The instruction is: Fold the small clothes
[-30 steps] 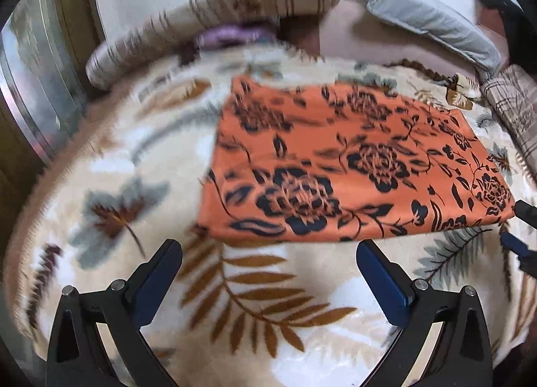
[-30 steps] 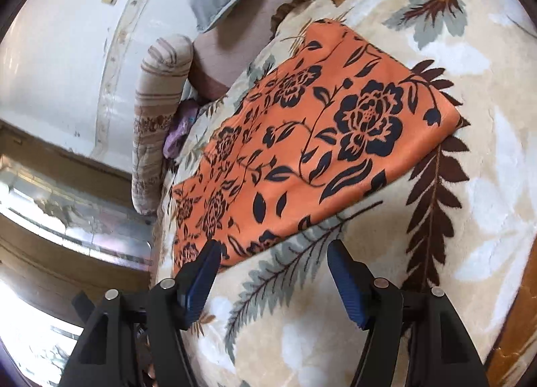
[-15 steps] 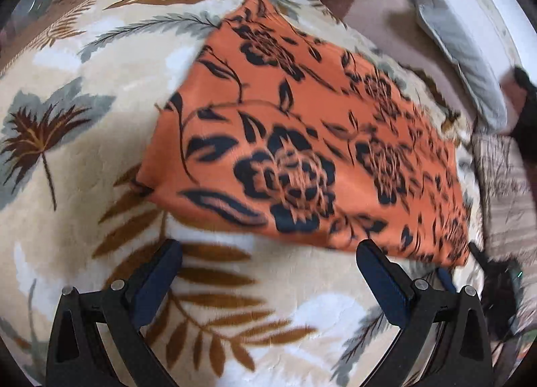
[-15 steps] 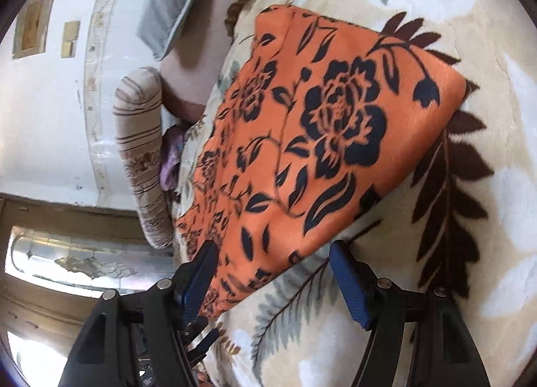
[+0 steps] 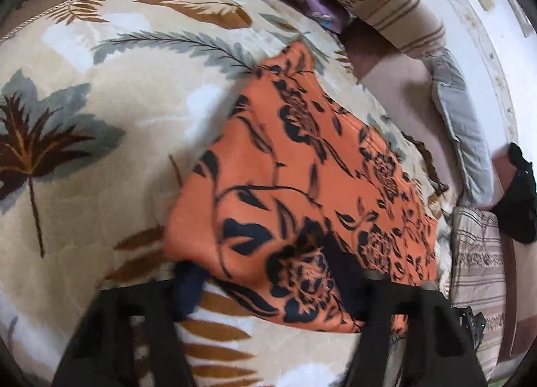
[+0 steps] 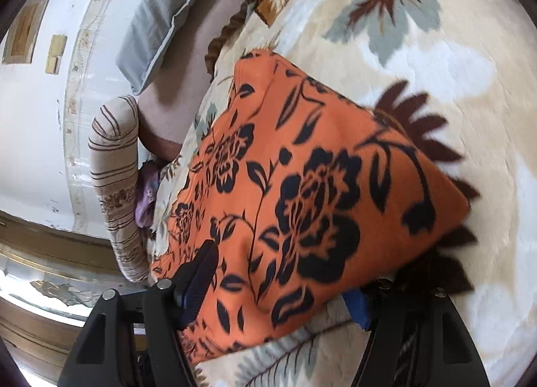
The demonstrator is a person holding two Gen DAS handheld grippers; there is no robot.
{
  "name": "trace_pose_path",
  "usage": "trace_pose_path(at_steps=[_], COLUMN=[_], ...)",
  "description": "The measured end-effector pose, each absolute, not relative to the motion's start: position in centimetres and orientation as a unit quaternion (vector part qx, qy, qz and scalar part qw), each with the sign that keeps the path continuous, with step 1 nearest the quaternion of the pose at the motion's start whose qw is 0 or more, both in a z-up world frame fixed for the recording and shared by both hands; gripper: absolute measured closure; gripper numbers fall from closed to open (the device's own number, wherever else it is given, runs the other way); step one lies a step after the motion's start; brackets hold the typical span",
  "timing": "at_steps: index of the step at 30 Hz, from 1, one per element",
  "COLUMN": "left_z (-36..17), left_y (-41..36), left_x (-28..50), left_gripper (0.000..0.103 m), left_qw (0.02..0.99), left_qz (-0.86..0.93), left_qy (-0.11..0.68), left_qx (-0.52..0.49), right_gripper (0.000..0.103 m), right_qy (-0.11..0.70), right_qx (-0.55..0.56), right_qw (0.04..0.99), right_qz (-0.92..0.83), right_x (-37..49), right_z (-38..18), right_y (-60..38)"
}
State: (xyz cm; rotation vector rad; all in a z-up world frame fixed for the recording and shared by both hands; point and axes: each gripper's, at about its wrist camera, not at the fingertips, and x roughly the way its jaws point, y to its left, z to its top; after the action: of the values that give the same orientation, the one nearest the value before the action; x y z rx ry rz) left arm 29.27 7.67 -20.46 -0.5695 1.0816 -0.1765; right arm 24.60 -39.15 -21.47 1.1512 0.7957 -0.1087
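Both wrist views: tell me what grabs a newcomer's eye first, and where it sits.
The orange cloth with black flowers dominates, spread flat on the cream plush blanket with leaf prints. The left gripper is closing over its near edge, and the right gripper straddles another edge, one finger lying on the fabric. A grey pillow lies by the white wall.

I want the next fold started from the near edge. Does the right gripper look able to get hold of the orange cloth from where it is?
Probably yes: the right gripper straddles the near edge of the orange cloth, with nothing in the way.
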Motion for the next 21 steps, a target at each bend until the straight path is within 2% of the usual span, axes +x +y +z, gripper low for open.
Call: trace_pose_path(at_steps=[4,6,8,9,10,11,14,21], left_z=[-20.7,-20.8,-20.8,-20.7,-20.7,-20.7,-20.8,-17.8], left_y=[7.7,7.6,7.2,7.3,7.3,7.4,7.7,7.3], left_x=[29.5,29.3,29.3,29.1,29.1,29.1,29.1,27.5], left_gripper=[0.049,0.044,0.043,0.043,0.051,0.065,0.075,0.08], left_qw=[0.817,0.819,0.823,0.826,0.83,0.832,0.83,0.849], left_qz=[-0.08,-0.082,-0.081,-0.081,-0.078,-0.078,-0.086,-0.104], left_qy=[0.505,0.501,0.498,0.496,0.492,0.49,0.485,0.457], left_qx=[-0.267,-0.268,-0.26,-0.254,-0.251,-0.25,-0.261,-0.245], right_gripper=[0.031,0.031,0.037,0.057,0.079,0.08,0.085,0.088], right_qy=[0.361,0.354,0.347,0.347,0.351,0.35,0.337,0.301], right_qx=[0.517,0.519,0.513,0.503,0.498,0.506,0.494,0.43], right_qw=[0.775,0.776,0.783,0.789,0.79,0.785,0.798,0.848], right_qz=[-0.052,-0.055,-0.058,-0.066,-0.073,-0.073,-0.078,-0.069], right_x=[25.3,25.5,25.4,25.5,25.7,25.8,25.5,23.7], right_z=[-21.6,-21.8,-21.7,-21.8,-22.1,-22.7,-21.9,-17.4], right_y=[-39.4,-39.5,-39.6,-39.6,-39.7,-39.9,-39.5,-38.0])
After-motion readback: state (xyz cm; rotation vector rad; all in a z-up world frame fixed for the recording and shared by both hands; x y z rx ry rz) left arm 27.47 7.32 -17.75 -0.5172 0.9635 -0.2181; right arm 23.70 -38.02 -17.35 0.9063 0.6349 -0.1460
